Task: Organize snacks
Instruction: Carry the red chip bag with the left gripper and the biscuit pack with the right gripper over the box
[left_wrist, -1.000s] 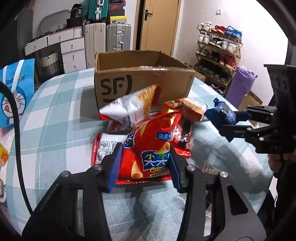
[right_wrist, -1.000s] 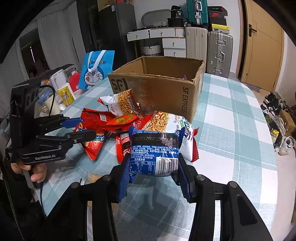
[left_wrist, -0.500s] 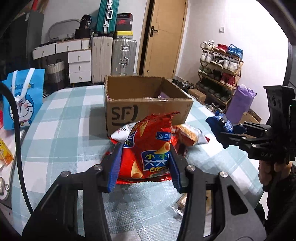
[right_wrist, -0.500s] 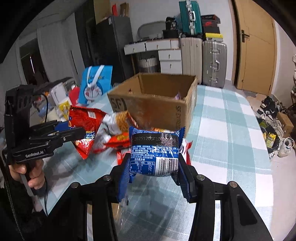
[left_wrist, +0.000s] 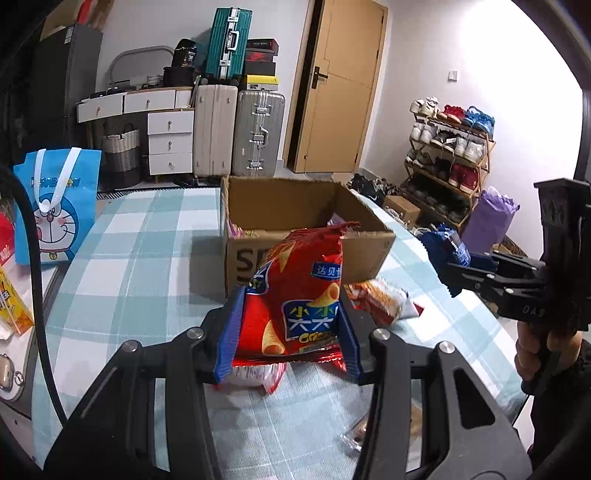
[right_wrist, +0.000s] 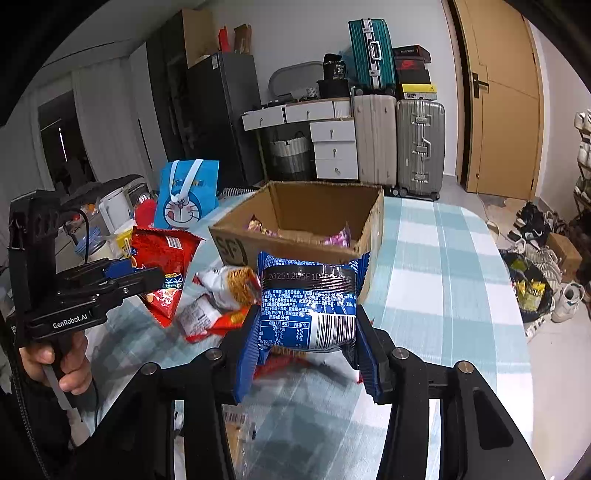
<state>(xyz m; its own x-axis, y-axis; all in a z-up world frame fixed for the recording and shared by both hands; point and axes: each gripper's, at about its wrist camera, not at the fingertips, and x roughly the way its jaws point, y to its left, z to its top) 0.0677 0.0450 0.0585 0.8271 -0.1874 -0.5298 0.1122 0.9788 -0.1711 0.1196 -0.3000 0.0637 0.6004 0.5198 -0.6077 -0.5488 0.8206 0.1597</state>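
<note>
My left gripper (left_wrist: 288, 332) is shut on a red chip bag (left_wrist: 299, 295), held up in front of the open SF cardboard box (left_wrist: 306, 243). It shows at the left in the right wrist view (right_wrist: 162, 269). My right gripper (right_wrist: 306, 332) is shut on a blue snack packet (right_wrist: 308, 299), lifted above the table near the box (right_wrist: 295, 232). The same packet shows at the right in the left wrist view (left_wrist: 443, 247). Several pink and purple wrappers lie inside the box. Other snack bags (right_wrist: 221, 295) lie on the checked tablecloth before the box.
A blue Doraemon bag (left_wrist: 55, 210) stands at the table's left side, with a yellow pack (left_wrist: 14, 306) near it. Suitcases (left_wrist: 240, 129), drawers and a shoe rack (left_wrist: 450, 144) stand beyond the table. A clear wrapper (left_wrist: 362, 432) lies near the front edge.
Both grippers have lifted their bags off the pile and risen, so the box's inside now shows. The red chip bag left the table; the remaining bags stayed below.
</note>
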